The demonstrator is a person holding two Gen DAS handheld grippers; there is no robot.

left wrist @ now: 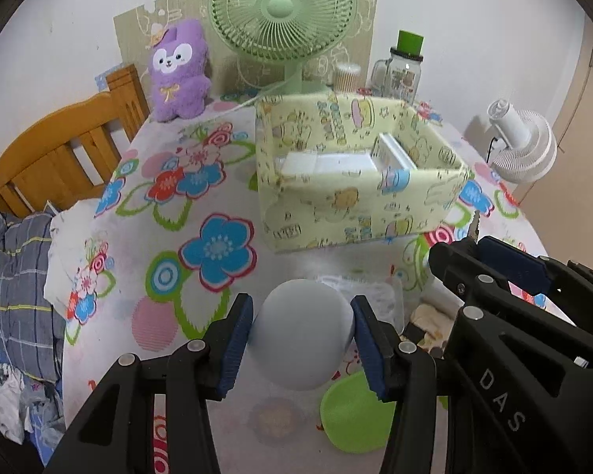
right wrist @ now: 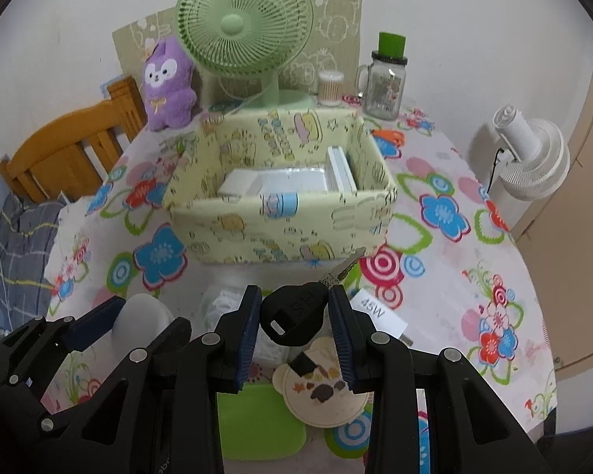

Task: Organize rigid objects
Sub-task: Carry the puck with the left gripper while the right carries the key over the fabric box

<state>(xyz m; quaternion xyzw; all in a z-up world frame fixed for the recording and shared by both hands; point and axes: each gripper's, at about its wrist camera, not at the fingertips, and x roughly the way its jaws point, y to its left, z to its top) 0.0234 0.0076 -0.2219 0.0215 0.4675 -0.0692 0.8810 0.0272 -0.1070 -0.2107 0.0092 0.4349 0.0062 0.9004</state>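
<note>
My left gripper [left wrist: 302, 341] is shut on a pale grey egg-shaped object [left wrist: 302, 335], held above the flowered tablecloth [left wrist: 178, 205]. My right gripper [right wrist: 295, 328] is shut on the black head of a key [right wrist: 294, 312], whose metal blade points up and right toward the box. The yellow patterned storage box [right wrist: 280, 233] stands just ahead of both grippers, open-topped, with white flat items [right wrist: 272, 183] lying inside. In the left wrist view the right gripper [left wrist: 470, 245] shows at the right with the key blade sticking up. In the right wrist view the left gripper [right wrist: 99, 324] shows at the lower left.
A green desk fan [right wrist: 243, 27], a purple plush toy [right wrist: 168, 87], a cotton-swab pot [right wrist: 330, 87] and a green-capped glass jar [right wrist: 385, 83] line the far edge. A white fan [right wrist: 533, 158] stands right. Below lie a green lid [right wrist: 257, 422], a bear-shaped coaster [right wrist: 324, 391] and a "45W" charger [right wrist: 379, 312]. A wooden chair [left wrist: 59, 150] stands left.
</note>
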